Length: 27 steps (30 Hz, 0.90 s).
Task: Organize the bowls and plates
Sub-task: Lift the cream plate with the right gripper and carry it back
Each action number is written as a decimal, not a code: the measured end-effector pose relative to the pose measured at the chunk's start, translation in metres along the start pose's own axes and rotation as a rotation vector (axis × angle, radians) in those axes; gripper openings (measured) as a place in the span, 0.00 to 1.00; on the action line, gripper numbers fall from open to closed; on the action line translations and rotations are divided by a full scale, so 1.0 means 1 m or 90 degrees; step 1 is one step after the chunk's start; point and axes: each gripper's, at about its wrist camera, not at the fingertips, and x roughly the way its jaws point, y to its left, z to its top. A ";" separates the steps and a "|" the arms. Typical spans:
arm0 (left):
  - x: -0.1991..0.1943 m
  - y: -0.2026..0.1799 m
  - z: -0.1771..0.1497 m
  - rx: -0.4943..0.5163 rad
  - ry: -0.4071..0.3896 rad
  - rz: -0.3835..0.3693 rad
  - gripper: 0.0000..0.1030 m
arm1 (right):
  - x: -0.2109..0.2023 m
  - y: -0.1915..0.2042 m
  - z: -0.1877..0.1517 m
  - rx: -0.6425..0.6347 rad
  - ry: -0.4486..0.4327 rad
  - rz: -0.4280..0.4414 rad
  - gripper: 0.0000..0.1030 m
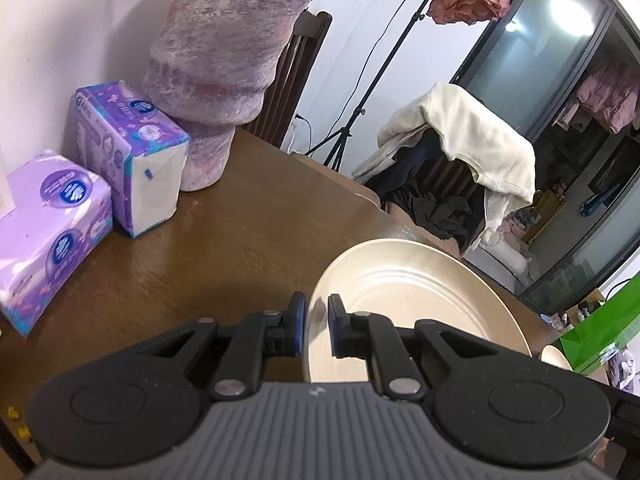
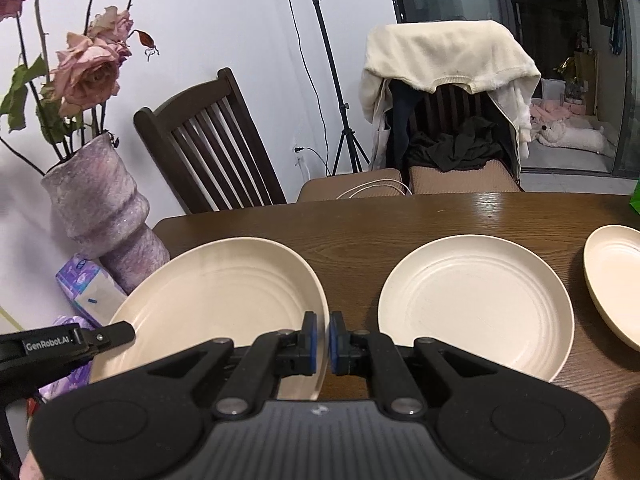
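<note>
Nearest the lens in the left wrist view, the left gripper (image 1: 317,326) is clamped on the near rim of a cream plate (image 1: 420,292), one blue pad on each face of the rim; the plate tilts up from the brown wooden table (image 1: 248,232). In the right wrist view, the right gripper (image 2: 323,342) is clamped on the opposite, right-hand rim of the same cream plate (image 2: 224,296), so that both grippers hold it at once; the left gripper (image 2: 120,334) enters that view from the left edge, its black arm meeting the plate's left rim. Just to the right of the held plate, a second cream plate (image 2: 476,304) lies flat on the table (image 2: 400,220), apart from the first. Further right, a third cream dish (image 2: 616,280) is cut by the picture's edge. On the left side of the table, two purple tissue packs (image 1: 52,236) (image 1: 132,152) stand side by side against the wall, the further one touching a mottled purple vase (image 1: 220,68) that holds faded pink roses (image 2: 88,72). Beyond the table's far edge stand a dark wooden chair (image 2: 208,140), a tripod stand (image 2: 340,120), and a second chair draped with a cream garment (image 2: 448,56). A green object (image 1: 600,320) lies at the right margin.
</note>
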 end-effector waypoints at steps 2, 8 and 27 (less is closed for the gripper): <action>-0.005 0.000 -0.003 -0.002 -0.001 0.002 0.11 | -0.006 0.000 -0.004 -0.001 -0.001 0.001 0.07; -0.023 -0.004 -0.012 0.001 -0.007 0.008 0.11 | -0.023 -0.001 -0.012 -0.005 -0.004 0.003 0.07; -0.101 -0.019 -0.048 0.004 -0.048 0.017 0.11 | -0.093 -0.007 -0.044 -0.011 -0.020 0.031 0.07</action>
